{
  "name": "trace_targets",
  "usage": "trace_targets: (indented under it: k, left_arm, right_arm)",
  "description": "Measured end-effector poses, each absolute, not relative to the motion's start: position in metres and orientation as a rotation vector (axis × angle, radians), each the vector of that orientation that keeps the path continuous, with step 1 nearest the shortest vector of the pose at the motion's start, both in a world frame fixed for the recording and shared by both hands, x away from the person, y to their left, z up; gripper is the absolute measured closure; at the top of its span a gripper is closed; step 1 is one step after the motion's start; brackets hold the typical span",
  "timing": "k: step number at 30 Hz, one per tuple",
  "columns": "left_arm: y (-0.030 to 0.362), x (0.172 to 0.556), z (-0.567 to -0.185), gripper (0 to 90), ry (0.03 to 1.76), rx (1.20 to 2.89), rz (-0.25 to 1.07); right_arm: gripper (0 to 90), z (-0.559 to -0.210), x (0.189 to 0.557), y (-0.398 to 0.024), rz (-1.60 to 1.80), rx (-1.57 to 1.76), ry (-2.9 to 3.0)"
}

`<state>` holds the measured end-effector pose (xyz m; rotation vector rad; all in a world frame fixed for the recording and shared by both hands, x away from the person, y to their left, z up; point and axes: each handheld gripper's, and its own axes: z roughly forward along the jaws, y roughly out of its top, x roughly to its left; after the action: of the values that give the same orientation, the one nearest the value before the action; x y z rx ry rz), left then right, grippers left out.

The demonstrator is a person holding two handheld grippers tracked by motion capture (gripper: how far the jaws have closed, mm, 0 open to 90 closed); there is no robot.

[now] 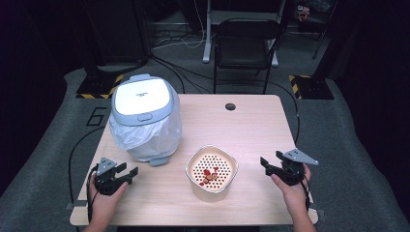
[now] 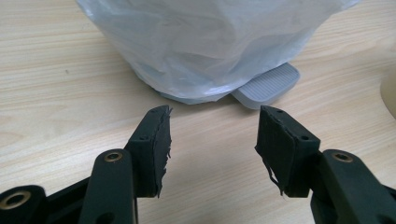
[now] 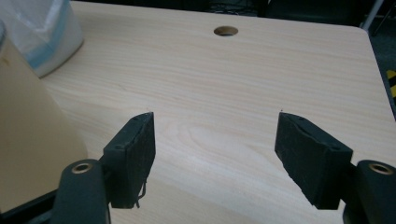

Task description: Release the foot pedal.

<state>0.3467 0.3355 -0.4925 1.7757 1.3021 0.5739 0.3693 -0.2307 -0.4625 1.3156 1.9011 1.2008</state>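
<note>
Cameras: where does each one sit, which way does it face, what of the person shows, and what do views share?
High view: above the person's side, facing forward and down on the table; forearms, left gripper and right gripper show.
Left gripper view: on the left gripper, facing the bagged bin and its pedal; jaws open.
Right gripper view: on the right gripper, facing the far edge; jaws open.
Shared: bin and strainer bowl.

Ahead of my matt black, frayed-edged jaws: pale wood-grain desk, a crinkled translucent plastic bag, a ribbed grey plastic pedal.
</note>
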Motion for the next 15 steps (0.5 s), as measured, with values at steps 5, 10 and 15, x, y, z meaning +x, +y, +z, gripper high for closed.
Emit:
trace_targets:
  k: [5,10,15]
  left_arm:
    - [0.337,0.348,-0.496,44.3,1.315,1.773,0.567]
    - [0.338,0.351,-0.5,43.0,1.33,1.772,0.547]
    - [0.338,0.353,-0.505,42.0,1.339,1.797,0.565]
  right_arm:
    - [28.6,-0.477,0.365,-0.23,1.188,1.337,1.912]
    - [27.6,-0.489,0.362,-0.227,1.151,1.322,1.955]
    - [26.6,-0.497,0.36,-0.227,1.143,1.336,1.972]
